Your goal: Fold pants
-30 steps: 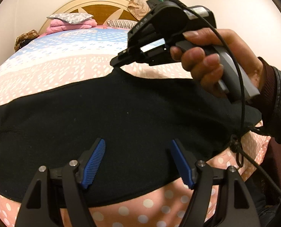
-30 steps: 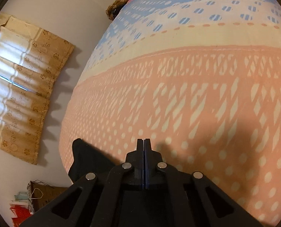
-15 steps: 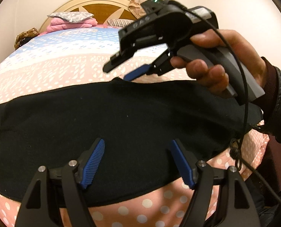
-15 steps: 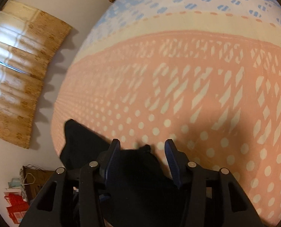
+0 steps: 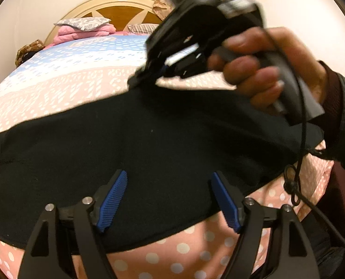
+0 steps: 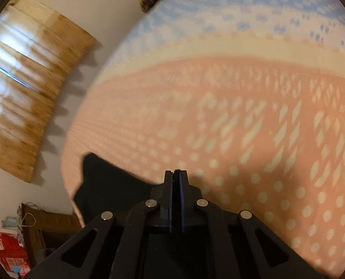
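A: Where are the black pants [image 5: 149, 153]?

B: Spread across the middle of the bed [image 5: 56, 86].

A: And the fingers?

B: The left gripper [image 5: 170, 200] is opening over them, touching nothing. The right gripper [image 6: 176, 174], lower middle, pinches the pants' edge.

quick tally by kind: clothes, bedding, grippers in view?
Pants, black, spread on the bed: 1
Patterned bedspread: 1
Folded pink blanket at the headboard: 1
Grey pillow on that blanket: 1
Grippers: 2, left gripper with jaws opening over the pants, right gripper shut on the pants' far edge
Total: 6
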### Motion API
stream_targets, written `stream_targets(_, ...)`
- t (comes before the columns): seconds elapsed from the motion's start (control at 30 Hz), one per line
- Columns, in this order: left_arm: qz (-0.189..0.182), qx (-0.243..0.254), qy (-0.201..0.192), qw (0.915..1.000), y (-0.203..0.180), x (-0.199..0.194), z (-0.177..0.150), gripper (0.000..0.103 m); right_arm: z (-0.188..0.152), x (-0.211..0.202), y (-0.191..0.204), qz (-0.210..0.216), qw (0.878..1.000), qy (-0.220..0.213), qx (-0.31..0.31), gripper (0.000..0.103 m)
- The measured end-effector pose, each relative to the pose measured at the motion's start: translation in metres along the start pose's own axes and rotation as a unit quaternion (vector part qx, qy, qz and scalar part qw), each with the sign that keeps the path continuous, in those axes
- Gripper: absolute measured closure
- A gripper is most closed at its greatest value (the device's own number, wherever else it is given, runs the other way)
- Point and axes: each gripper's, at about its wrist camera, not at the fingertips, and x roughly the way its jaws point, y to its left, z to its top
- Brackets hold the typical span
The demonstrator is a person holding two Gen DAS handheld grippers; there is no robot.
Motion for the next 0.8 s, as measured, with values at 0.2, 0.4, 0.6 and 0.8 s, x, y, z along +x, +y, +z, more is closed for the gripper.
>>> stream_targets(0.2, -0.004, -0.007, -0.002, 1.0000, 0.002, -0.003, 0.003, 0.023, -0.014, -0.004, -0.015, -0.004, 1.000, -0.017, -0.004, 0.070)
stream_targets(0.4, -0.018, -0.042, -0.016, 0.9988, 0.010, -0.012, 0.008, 0.023, -0.066, -0.102, -0.025, -0.067, 0.991, -0.100, -0.053, 0.052)
stream_targets(0.6, -0.011, 0.009, -0.004, 0.9999, -0.015, -0.007, 0.002, 0.023, -0.169, -0.149, -0.012, -0.105, 0.979, -0.127, -0.119, 0.052)
stream_targets(0.8, 0.040, 0.041, 0.027, 0.9980, -0.010, -0.007, -0.007, 0.023, -0.223, -0.110, 0.002, -0.083, 0.979, -0.102, -0.154, 0.052)
